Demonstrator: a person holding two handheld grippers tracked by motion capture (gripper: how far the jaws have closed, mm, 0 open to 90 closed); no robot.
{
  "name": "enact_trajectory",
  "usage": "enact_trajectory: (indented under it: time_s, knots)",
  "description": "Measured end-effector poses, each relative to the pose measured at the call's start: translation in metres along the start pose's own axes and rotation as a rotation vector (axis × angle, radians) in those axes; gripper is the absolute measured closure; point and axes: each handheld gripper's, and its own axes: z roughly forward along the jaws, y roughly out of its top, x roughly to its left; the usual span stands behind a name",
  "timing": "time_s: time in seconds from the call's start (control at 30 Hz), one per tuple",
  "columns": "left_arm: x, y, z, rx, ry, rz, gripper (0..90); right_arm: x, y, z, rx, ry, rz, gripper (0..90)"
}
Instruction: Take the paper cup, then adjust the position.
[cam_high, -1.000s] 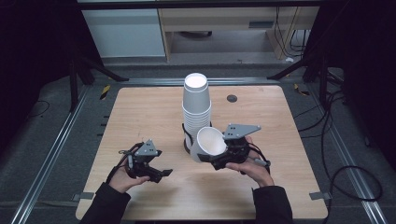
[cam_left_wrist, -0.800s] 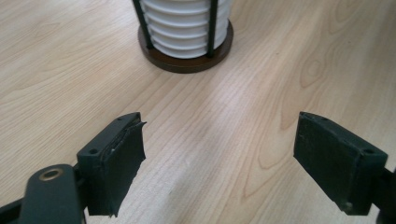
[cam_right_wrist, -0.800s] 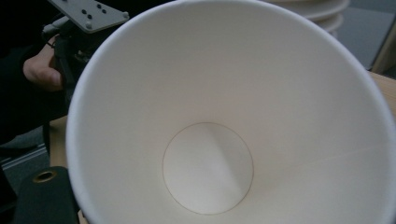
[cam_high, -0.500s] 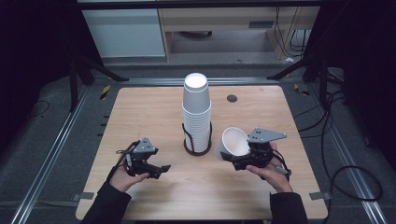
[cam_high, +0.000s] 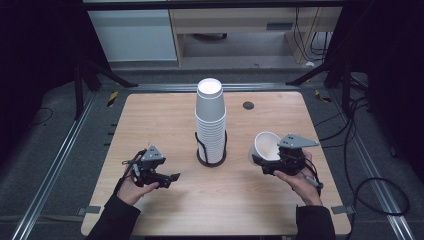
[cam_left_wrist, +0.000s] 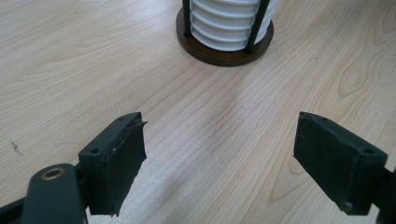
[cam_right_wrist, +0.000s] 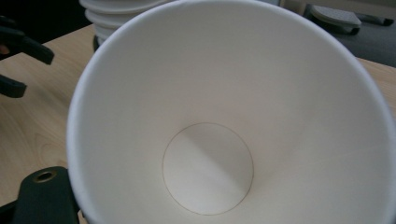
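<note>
The right gripper (cam_high: 264, 166) pinches a white paper cup (cam_high: 265, 145) tilted above the light wooden worktop (cam_high: 165, 120), right of the tall stack of white paper cups (cam_high: 210, 120); its fingers are hidden behind the cup. The left gripper (cam_high: 170, 178) hovers, fingers spread, holding nothing.

Over the last second the right gripper (cam_high: 263, 165) carried the white paper cup (cam_high: 265, 146) away from the stack of cups (cam_high: 210, 120). A second ago the cup hung just beside the stack's lower part; half a second ago it was already apart from it; it ended farther to the right of the stack. The cup stayed tipped, and its mouth turned a little more upward as it went.
</note>
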Motion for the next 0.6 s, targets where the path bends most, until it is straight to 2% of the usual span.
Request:
enact_trajectory:
  time_s: [0.33,0.5,0.6]
  knots:
    - [0.003,-0.002,0.001,0.006,0.008,-0.013,16.4,-0.026,-0.004,-0.003,0.055,-0.188,0.092,14.8]
    - [0.004,-0.002,0.001,0.009,0.012,-0.021,16.4,-0.04,-0.009,-0.003,0.097,-0.282,0.115,14.8]
    - [0.004,-0.002,0.002,0.012,0.017,-0.023,16.5,-0.047,-0.011,-0.002,0.115,-0.312,0.129,14.8]
